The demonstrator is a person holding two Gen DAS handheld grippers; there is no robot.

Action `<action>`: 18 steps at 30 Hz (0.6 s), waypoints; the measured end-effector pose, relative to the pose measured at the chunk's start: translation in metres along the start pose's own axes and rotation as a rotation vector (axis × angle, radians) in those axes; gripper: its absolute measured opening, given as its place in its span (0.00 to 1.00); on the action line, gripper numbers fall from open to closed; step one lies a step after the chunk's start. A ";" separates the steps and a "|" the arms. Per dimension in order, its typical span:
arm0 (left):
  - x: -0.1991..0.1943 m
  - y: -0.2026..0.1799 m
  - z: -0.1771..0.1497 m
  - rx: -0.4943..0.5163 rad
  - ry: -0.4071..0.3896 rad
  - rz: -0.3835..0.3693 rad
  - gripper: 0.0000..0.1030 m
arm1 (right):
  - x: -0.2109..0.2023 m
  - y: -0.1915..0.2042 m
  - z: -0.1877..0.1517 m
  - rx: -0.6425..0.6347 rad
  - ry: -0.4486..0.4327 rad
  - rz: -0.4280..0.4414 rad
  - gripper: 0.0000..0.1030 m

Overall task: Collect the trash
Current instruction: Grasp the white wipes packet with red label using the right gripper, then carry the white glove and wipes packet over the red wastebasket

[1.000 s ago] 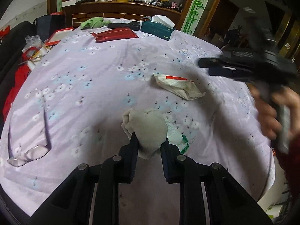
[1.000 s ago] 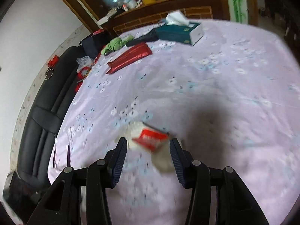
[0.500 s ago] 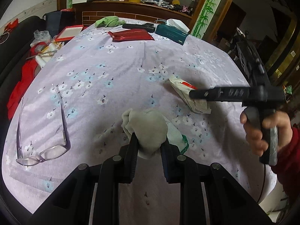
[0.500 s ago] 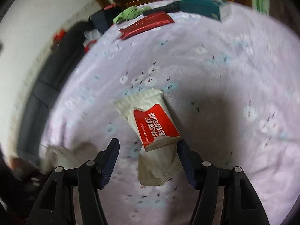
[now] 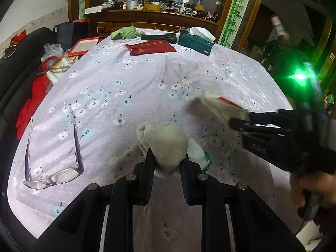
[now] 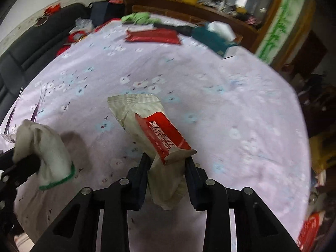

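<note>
With both pieces of trash clamped, pickup judged complete; disposal outstanding, no bin visible in either view.

Left gripper (image 5: pixel 167 163): closed on grey-white glove (image 5: pixel 164 140), bottom centre of left view. Glove bunched, soft, green-edged cuff hanging at lower right, lifted above purple floral tablecloth (image 5: pixel 126 79).

Right gripper (image 6: pixel 167 169): closed on wet-wipe packet (image 6: pixel 155 134), lower centre of right view. Packet off-white, crumpled, red label flap partly peeled, upper end projecting toward frame centre; appears limp and near empty.

Remaining on tablecloth, status as trash uncertain: glasses (image 5: pixel 52 174) lower left; red pouch (image 5: pixel 151 48), green cloth (image 5: pixel 126 32), tissue box (image 5: pixel 196 43) along upper edge.
</note>
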State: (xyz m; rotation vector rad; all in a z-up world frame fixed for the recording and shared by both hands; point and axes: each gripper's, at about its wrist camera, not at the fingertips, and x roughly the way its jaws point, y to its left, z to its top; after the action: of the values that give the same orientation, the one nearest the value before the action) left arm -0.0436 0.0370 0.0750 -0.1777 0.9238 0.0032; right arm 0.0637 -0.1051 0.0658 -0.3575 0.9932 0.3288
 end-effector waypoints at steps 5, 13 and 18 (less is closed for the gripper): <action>-0.006 -0.015 0.000 0.026 -0.017 -0.004 0.21 | -0.036 -0.022 -0.019 0.078 -0.035 -0.054 0.33; -0.020 -0.058 -0.001 0.097 -0.042 -0.045 0.21 | -0.083 -0.061 -0.060 0.171 -0.067 -0.106 0.33; -0.029 -0.090 -0.002 0.142 -0.059 -0.069 0.21 | -0.104 -0.082 -0.083 0.215 -0.080 -0.121 0.34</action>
State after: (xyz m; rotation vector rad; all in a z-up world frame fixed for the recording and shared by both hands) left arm -0.0560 -0.0500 0.1105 -0.0771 0.8558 -0.1203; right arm -0.0163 -0.2258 0.1253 -0.2061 0.9139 0.1238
